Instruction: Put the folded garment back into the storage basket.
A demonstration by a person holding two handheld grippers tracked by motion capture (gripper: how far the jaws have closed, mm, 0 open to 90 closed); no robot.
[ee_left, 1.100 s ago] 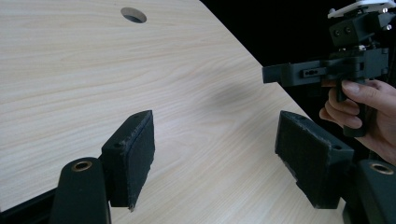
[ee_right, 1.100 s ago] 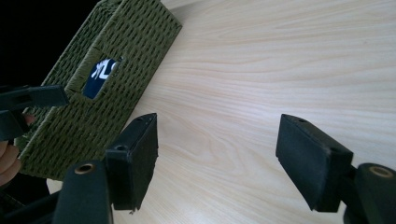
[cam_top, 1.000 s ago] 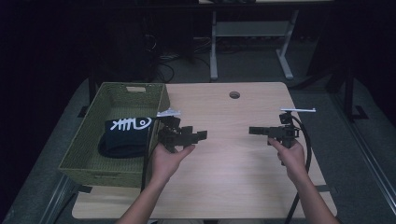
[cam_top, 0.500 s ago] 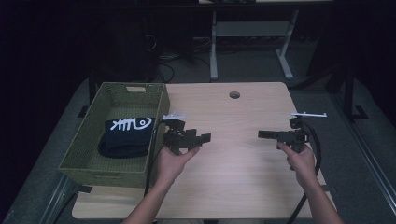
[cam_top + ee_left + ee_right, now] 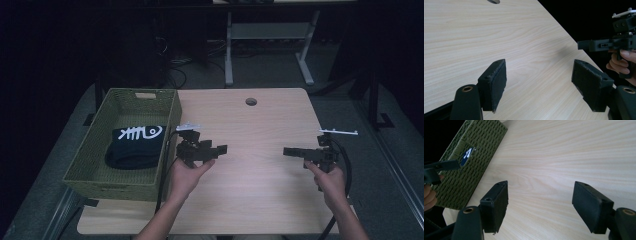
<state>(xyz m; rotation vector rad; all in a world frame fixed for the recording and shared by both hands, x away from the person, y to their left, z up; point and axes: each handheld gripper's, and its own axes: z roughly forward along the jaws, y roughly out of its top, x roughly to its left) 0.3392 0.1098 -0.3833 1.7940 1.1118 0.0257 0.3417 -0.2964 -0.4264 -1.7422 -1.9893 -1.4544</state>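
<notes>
Presently we hold both grippers above the bare table (image 5: 250,130), jaws pointing toward each other. Left gripper (image 5: 220,149): jaws spread wide, nothing between the pads, only wood grain under them in the left gripper view. Right gripper (image 5: 290,151): likewise spread and empty.

The dark folded garment (image 5: 135,146) with white print lies inside the green woven basket (image 5: 100,155), at about nine o'clock from the left gripper, just past the basket wall.

Our reading: the reach for the cloth is not begun. To do it well, we should carry the left gripper over the rim, tilt the jaws downward, and pinch a thick fold, keeping the right gripper free to steady the basket.
</notes>
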